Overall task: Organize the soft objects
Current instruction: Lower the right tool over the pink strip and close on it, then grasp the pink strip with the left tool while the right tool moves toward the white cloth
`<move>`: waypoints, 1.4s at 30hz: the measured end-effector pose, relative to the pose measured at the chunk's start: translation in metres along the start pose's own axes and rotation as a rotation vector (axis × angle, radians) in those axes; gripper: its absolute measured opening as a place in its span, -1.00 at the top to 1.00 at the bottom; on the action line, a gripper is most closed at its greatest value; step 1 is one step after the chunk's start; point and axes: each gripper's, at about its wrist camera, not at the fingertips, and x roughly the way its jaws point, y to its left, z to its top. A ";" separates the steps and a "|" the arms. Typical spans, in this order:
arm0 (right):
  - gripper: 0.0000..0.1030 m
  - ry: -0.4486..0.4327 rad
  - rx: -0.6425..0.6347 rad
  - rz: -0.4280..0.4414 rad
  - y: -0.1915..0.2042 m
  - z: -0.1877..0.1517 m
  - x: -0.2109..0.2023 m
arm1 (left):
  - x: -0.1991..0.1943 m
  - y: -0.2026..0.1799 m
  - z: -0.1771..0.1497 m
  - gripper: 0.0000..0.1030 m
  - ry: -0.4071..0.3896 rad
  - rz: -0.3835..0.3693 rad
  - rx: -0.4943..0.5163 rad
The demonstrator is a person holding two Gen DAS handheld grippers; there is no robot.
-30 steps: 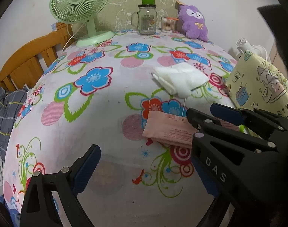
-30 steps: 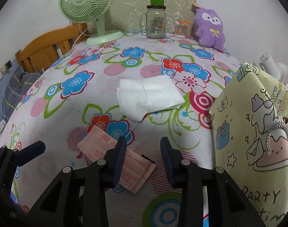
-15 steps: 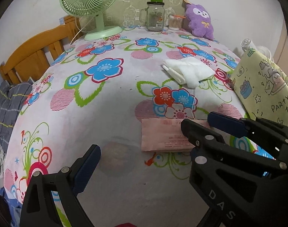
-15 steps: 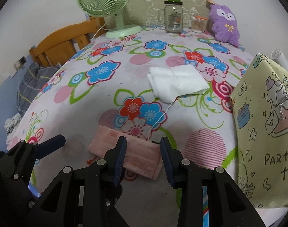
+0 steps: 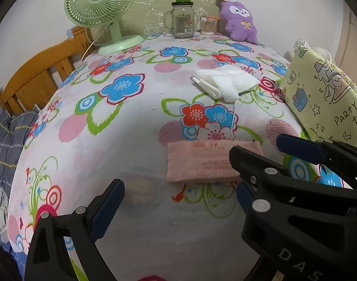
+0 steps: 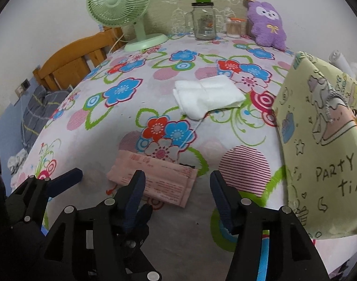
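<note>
in the right wrist view, at lower left, we see the left gripper (image 6: 68, 180) with only one blue finger showing, so we cannot tell whether it is spread or clenched. at lower centre, the right gripper (image 6: 177, 188) has just been opening; its jaws stand apart and released, gripping nothing. the pink packet (image 6: 152, 180) lies flat on the floral tablecloth (image 6: 84, 154), partly behind the right gripper's left finger. above centre lies the folded white cloth (image 6: 207, 96). at the right edge stands the yellow party bag (image 6: 318, 140).
</note>
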 end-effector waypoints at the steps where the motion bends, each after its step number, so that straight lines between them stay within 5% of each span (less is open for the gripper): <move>1: -0.22 0.000 0.007 -0.007 -0.002 0.001 0.000 | 0.001 -0.002 0.002 -0.90 -0.003 0.002 0.006; 16: -0.34 0.035 0.112 -0.028 -0.025 0.023 0.020 | 0.024 -0.009 0.033 -0.89 -0.020 -0.018 0.038; 22: -0.41 0.028 0.120 -0.026 -0.026 0.027 0.025 | 0.023 -0.010 0.036 -0.46 -0.031 -0.088 0.038; 27: -0.46 0.024 0.122 -0.020 -0.026 0.029 0.026 | 0.018 -0.013 0.035 0.23 -0.042 -0.125 0.055; 42: -0.52 -0.033 0.054 -0.008 -0.005 0.044 0.021 | 0.005 0.007 0.046 0.27 -0.078 -0.050 -0.003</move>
